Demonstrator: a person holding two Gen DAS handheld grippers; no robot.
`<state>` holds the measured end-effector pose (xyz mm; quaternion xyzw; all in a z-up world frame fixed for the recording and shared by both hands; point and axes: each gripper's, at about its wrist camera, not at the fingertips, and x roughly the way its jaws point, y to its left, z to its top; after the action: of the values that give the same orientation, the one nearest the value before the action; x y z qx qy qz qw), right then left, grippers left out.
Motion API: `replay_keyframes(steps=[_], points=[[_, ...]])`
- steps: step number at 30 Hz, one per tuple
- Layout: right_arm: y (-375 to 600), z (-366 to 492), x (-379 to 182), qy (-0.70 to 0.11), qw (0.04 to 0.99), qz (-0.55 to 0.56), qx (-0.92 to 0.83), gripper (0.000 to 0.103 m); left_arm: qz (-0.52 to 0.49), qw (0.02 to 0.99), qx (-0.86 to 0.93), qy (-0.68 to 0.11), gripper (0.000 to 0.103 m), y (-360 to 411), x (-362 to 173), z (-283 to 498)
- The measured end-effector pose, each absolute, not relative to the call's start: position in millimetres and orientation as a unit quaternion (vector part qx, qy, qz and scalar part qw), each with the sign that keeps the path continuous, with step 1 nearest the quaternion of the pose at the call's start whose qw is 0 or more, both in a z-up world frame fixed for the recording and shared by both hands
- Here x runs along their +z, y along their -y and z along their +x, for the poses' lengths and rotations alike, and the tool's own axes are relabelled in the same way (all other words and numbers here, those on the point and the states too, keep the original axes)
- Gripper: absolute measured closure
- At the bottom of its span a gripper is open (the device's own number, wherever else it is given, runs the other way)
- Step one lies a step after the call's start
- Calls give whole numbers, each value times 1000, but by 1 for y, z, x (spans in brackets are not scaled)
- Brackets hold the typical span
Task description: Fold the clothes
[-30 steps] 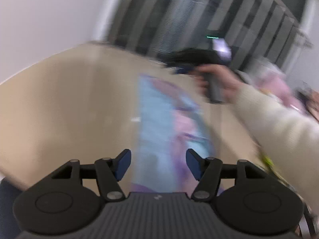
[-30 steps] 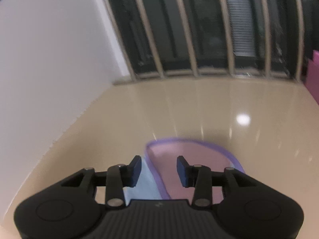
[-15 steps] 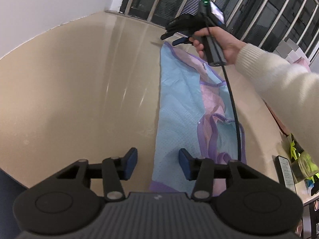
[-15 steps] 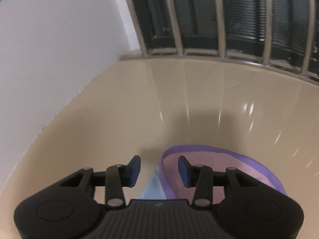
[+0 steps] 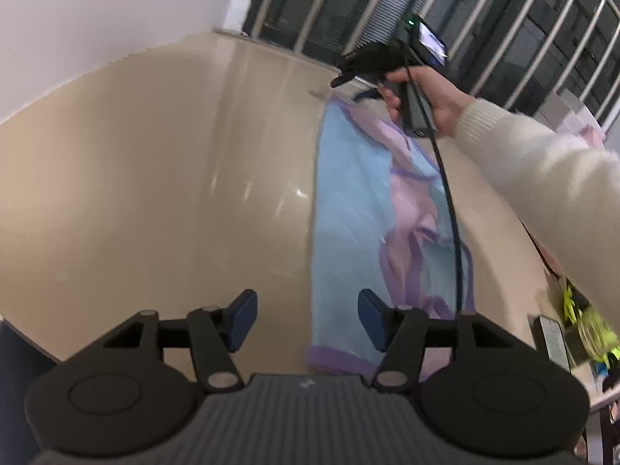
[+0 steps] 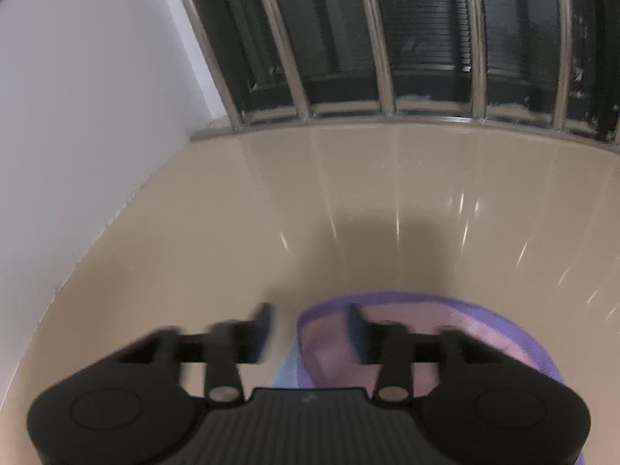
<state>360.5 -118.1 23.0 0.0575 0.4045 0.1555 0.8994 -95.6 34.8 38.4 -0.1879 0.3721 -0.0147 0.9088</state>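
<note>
A light blue garment [image 5: 348, 213] with pink panels and purple trim lies as a long strip on the beige table [image 5: 155, 174]. My left gripper [image 5: 308, 321] hovers over its near end, jaws opening. The cloth's left edge runs between the fingers, and the pads are not pressing on it. A hand [image 5: 438, 100] in a cream sleeve holds my right gripper [image 5: 356, 77] at the far end. In the right wrist view, my right gripper [image 6: 309, 321] is blurred and its jaws are opening. The garment's purple hem [image 6: 426, 329] lies under it, with nothing gripped.
Barred windows [image 5: 503, 19] close off the table's far side, and a white wall [image 5: 97, 7] the left. A black cable [image 5: 449, 193] hangs from the right gripper across the garment. A phone [image 5: 550, 341] and yellow-green items [image 5: 589, 329] sit at the right edge.
Both grippers' jaws narrowed and have now widened again. The right gripper moved toward the window over the garment's far end. The left wrist view went from motion blur to steady.
</note>
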Motion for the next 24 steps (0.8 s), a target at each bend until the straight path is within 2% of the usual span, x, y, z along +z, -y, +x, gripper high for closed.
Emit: replay_keyframes(steps=[3,4,5,6,7,8,10,16,18,19,20,21,22,23,24], points=[[107,361,22,-408,900,11,153,54,-189,904,-23,-383,51,-35,34,-89],[103,361,20,-410,899,0,153,58,-190,902,-34,-387,64,-34,33,-88],[100,362,17,-412,898,-11,153,75,-191,899,-46,-391,76,-32,32,-86],[99,364,14,-419,895,-14,154,94,-191,897,-57,-395,81,-30,32,-85],[98,366,11,-427,891,-15,156,99,-190,895,-66,-398,91,-29,31,-84],[97,366,9,-430,888,-16,160,100,-182,897,-68,-397,97,-26,30,-84],[93,365,9,-423,891,-20,167,102,-175,899,-68,-395,101,-26,29,-86],[75,384,14,-395,906,-3,153,102,-172,913,-15,-371,102,-43,33,-83],[71,391,15,-398,905,2,148,101,-161,916,-19,-366,99,-46,34,-79],[71,392,16,-400,905,5,144,98,-153,920,-25,-361,86,-44,36,-79],[71,393,18,-402,905,8,140,92,-137,926,-21,-351,60,-42,39,-81],[71,394,19,-405,904,11,136,82,-123,933,-8,-337,47,-41,43,-86],[77,387,26,-398,906,23,141,76,-107,942,4,-319,38,-39,47,-92],[84,379,33,-391,908,37,146,66,-91,948,2,-304,39,-35,51,-97],[94,369,44,-382,911,44,150,63,-75,955,0,-289,38,-31,55,-102]])
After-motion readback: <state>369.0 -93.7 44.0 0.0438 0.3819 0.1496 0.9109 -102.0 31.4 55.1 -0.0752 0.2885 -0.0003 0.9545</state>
